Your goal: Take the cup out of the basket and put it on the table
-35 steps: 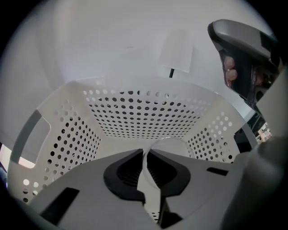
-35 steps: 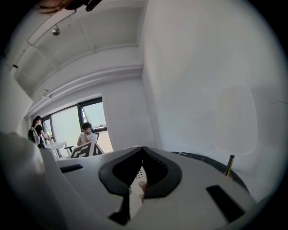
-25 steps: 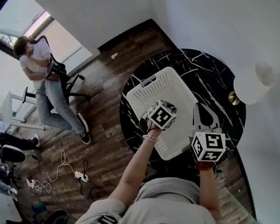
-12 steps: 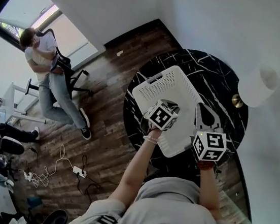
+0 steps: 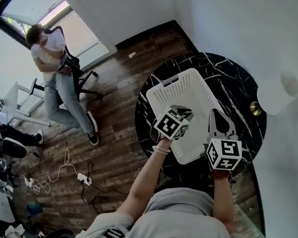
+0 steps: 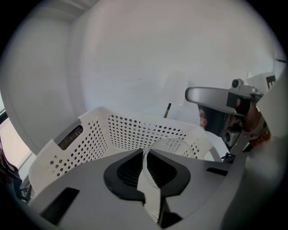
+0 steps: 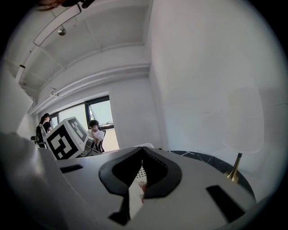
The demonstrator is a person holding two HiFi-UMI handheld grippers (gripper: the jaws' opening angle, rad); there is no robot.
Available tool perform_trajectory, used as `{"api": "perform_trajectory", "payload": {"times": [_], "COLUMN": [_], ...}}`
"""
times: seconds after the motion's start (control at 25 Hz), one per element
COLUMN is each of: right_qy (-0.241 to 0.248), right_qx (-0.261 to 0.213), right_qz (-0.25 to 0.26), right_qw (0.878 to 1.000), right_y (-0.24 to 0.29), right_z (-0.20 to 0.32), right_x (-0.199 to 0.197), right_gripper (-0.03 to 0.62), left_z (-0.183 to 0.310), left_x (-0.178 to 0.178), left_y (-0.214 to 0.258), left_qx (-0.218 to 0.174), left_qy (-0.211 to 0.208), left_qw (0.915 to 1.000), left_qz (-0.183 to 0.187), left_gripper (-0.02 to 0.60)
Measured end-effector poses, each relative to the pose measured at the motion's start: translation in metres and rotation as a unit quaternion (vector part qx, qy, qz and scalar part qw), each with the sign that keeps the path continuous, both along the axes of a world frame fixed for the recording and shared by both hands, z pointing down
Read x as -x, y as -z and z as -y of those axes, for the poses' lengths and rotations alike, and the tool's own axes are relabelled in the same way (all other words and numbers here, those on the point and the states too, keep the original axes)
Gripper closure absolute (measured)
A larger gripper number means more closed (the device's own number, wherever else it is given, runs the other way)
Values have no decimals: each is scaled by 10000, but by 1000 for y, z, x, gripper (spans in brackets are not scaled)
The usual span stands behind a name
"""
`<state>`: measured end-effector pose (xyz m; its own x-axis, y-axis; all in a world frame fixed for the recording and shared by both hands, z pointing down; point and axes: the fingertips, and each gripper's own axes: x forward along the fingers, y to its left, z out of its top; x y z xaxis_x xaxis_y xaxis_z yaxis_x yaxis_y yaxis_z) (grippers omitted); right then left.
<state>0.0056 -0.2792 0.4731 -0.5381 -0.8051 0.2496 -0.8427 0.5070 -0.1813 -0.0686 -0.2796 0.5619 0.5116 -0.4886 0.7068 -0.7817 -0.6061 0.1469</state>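
— Where's the cup (image 6: 176, 147) right now?

— Pinched in the left gripper (image 6: 145, 152). It's a clear one, and the jaws are clamped on its wall, one dark pad (image 6: 128, 170) on either side of the thin plastic. Its round rim shows against the far perforated wall of the basket (image 6: 135, 130).

— So it isn't on the table (image 5: 235, 83)?

— No, it's hanging over the inside of the basket, up near the rim. From above, the left gripper's marker cube sits right over the white basket, angled down into it.

— And the basket itself?

— It's standing on the round black marble table, towards the near side, with a handle slot in the end wall on the left.

— What's the right gripper (image 7: 143, 150) up to?

— It's parked at the basket's right edge, pointing nearly level. Its jaws are drawn in tight, and a sliver of that white dotted plastic shows in the slit between them, so it looks clenched on the basket's rim.

— Anything else on the table?

— A lamp (image 5: 275, 91) with a white shade, and its brass base (image 5: 256, 108) sits at the far right, well apart from the basket.

— And around the room?

— There's a wooden floor (image 5: 111, 154) with some cables (image 5: 60, 172) trailing across it. Over by the window a person (image 5: 52, 65) sits on an office chair, well away from the table.
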Motion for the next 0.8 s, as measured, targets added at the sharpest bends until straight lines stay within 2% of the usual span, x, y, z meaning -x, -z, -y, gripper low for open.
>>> {"api": "perform_trajectory", "payload": {"times": [0.8], "right_qy": [106], "right_qx": [-2], "right_qz": [-69], "right_qw": [9999], "right_y": [-4], "right_z": [-11], "right_x": [14], "right_gripper": [585], "left_z": [-20], "left_x": [21], "left_y": [39], "left_qx": [-472], "left_qy": [395], "left_qw": [9971], "left_qz": [-438], "left_gripper": [546]}}
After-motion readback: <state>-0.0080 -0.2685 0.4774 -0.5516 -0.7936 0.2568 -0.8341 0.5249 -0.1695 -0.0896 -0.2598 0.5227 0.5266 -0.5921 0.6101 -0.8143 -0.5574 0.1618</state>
